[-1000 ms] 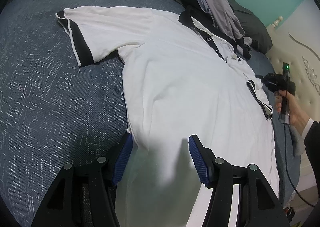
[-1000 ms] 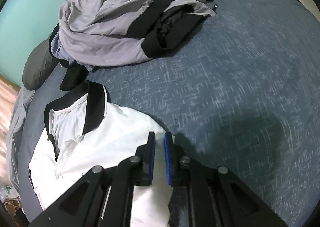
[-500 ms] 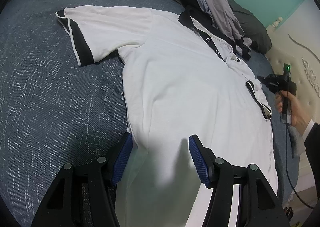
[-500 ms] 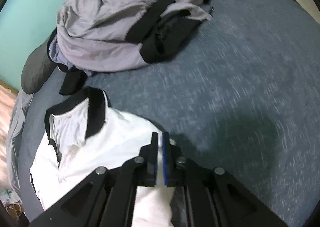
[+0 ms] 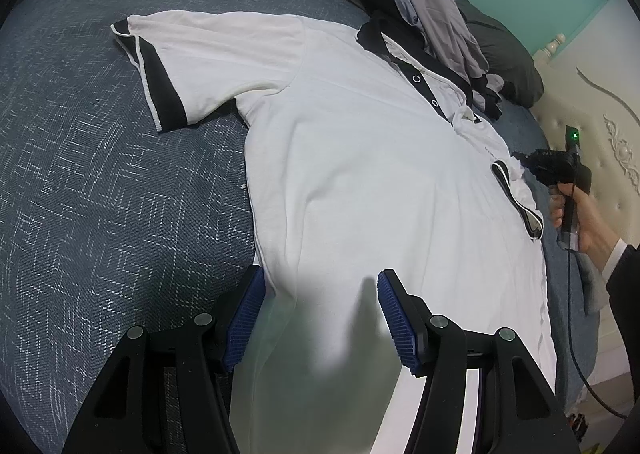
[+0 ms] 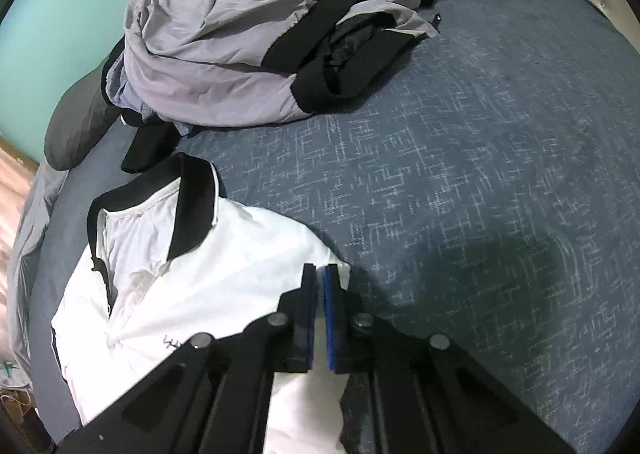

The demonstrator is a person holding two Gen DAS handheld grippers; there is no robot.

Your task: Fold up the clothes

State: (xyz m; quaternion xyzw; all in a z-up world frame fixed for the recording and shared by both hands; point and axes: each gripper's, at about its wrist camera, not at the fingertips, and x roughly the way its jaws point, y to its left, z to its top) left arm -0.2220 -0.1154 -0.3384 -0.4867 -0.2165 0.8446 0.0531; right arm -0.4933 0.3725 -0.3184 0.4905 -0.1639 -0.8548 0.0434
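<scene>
Shirt [image 5: 360, 181] lies flat on the bed [image 5: 100, 193]; left gripper [image 5: 320, 314] gapes over its hem, right gripper [image 6: 319, 310] clenched on its sleeve edge.

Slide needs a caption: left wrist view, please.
Open left gripper over white black-trimmed polo shirt spread on blue bedspread.

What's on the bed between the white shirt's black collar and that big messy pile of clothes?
Almost nothing. In the right wrist view, a short strip of bare blue bedspread separates the polo shirt's collar from the clothes pile; a black piece from the pile nearly reaches the collar.
</scene>
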